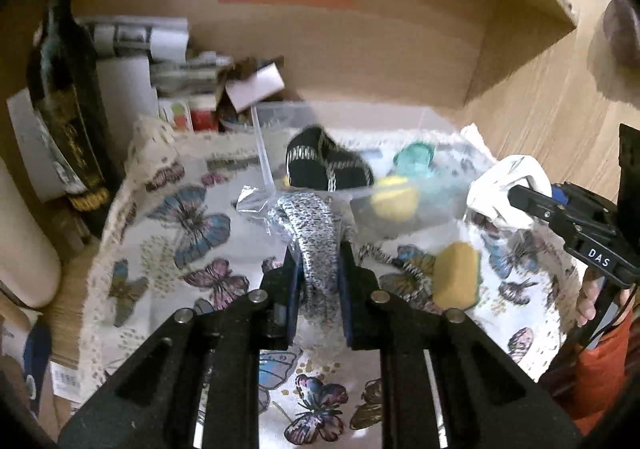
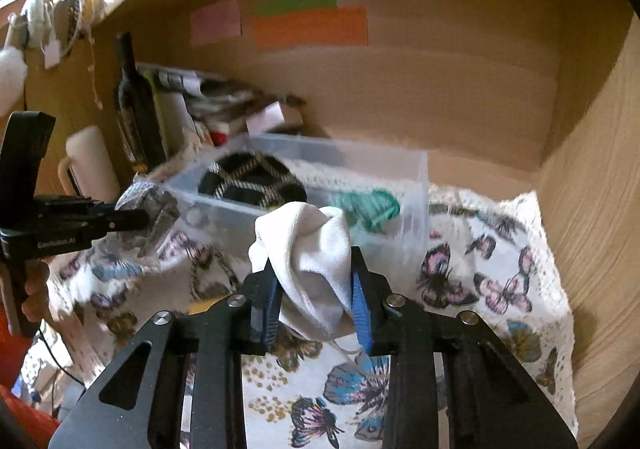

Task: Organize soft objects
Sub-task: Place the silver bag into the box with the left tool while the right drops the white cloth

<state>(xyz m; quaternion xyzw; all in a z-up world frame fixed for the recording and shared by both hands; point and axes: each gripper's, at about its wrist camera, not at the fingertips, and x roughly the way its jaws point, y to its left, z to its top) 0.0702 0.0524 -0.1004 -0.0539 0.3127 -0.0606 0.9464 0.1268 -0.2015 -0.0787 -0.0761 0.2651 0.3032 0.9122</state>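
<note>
My left gripper (image 1: 319, 263) is shut on a grey speckled knit cloth (image 1: 316, 237) and holds it above the butterfly tablecloth, just in front of the clear plastic box (image 1: 280, 113). My right gripper (image 2: 314, 269) is shut on a white cloth (image 2: 310, 253) and holds it in front of the same box (image 2: 416, 185). The box holds a black patterned knit piece (image 2: 252, 181) and a teal knit item (image 2: 372, 209). A yellow sponge (image 1: 456, 277) lies on the tablecloth. A round yellow item (image 1: 394, 195) shows blurred by the box.
The butterfly tablecloth (image 2: 480, 281) covers a wooden shelf. A dark bottle (image 1: 68, 97), a white roll (image 2: 90, 161) and stacked papers and boxes (image 1: 192, 81) stand at the back left. The wooden side wall (image 2: 592, 169) is at the right.
</note>
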